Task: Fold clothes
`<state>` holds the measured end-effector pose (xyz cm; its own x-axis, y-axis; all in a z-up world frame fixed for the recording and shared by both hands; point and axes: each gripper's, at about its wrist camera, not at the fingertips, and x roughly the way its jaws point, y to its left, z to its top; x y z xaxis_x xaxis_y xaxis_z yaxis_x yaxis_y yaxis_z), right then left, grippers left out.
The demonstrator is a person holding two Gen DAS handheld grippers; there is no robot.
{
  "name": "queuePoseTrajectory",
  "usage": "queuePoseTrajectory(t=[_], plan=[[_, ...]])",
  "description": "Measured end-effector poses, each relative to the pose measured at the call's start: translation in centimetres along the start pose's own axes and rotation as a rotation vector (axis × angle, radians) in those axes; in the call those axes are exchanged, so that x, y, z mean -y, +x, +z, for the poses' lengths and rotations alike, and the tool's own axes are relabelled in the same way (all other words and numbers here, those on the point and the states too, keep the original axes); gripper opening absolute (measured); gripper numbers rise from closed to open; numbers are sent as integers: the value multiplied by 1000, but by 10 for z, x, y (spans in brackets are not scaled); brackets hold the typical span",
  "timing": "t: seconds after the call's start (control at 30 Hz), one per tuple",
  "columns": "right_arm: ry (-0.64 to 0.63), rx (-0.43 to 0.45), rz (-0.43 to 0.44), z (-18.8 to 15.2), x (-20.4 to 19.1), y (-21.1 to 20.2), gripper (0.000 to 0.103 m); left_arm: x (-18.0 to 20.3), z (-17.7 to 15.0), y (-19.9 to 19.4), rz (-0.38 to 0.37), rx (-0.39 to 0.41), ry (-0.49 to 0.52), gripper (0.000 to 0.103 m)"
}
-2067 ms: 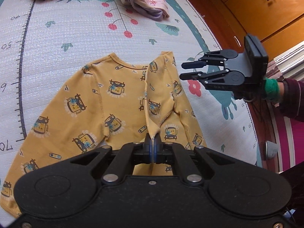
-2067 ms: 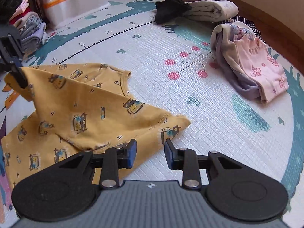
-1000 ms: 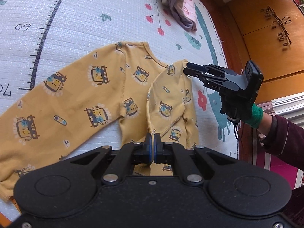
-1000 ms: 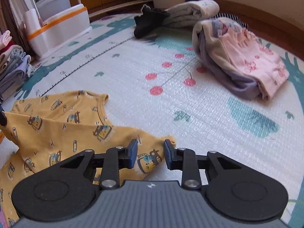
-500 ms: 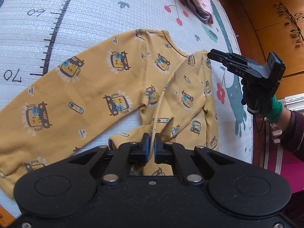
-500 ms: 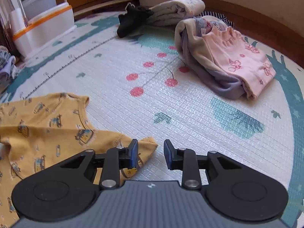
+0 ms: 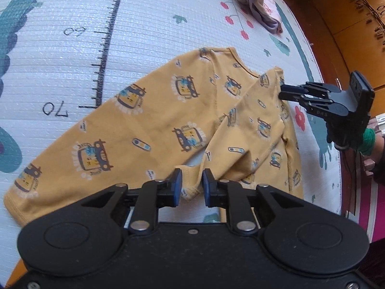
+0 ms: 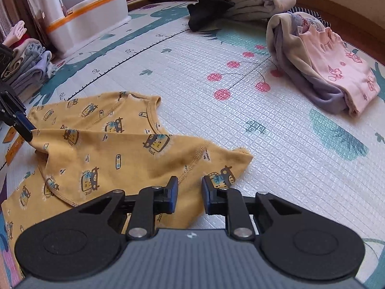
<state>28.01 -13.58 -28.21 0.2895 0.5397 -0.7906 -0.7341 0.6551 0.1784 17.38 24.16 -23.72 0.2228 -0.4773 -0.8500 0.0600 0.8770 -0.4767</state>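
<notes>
Lying flat on the play mat is the yellow shirt, one sleeve spread out toward the left, the right side folded over the body. Printed ruler marks are seen on the mat past the sleeve. Left gripper: fingers are parted and opening, a bunched fabric edge sits between them, pads are not pressed on it. Further right, the right gripper is seen at the folded shoulder edge near the collar. In its own view, right gripper fingers are apart and closing, shirt fabric lying under the gap, not clamped. A pink and lilac clothes pile is seen well apart at far right.
</notes>
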Motion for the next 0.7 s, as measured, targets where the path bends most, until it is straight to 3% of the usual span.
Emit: queuePoseTrajectory(t=[0.13, 0.2, 0.27, 0.43, 0.47, 0.7], plan=[[6, -3, 1, 0, 1, 1, 22, -14, 5, 0, -15, 19, -24, 15], [6, -5, 1, 1, 1, 1, 22, -21, 5, -7, -33, 51, -47, 24], [7, -6, 2, 1, 1, 1, 22, -28, 4, -14, -46, 92, -73, 26], [17, -4, 8, 2, 3, 3, 22, -31, 2, -14, -68, 94, -53, 33], [15, -4, 6, 3, 2, 3, 22, -32, 1, -14, -64, 99, -56, 39], [21, -11, 10, 4, 4, 4, 22, -34, -3, -16, -164, 102, -25, 39]])
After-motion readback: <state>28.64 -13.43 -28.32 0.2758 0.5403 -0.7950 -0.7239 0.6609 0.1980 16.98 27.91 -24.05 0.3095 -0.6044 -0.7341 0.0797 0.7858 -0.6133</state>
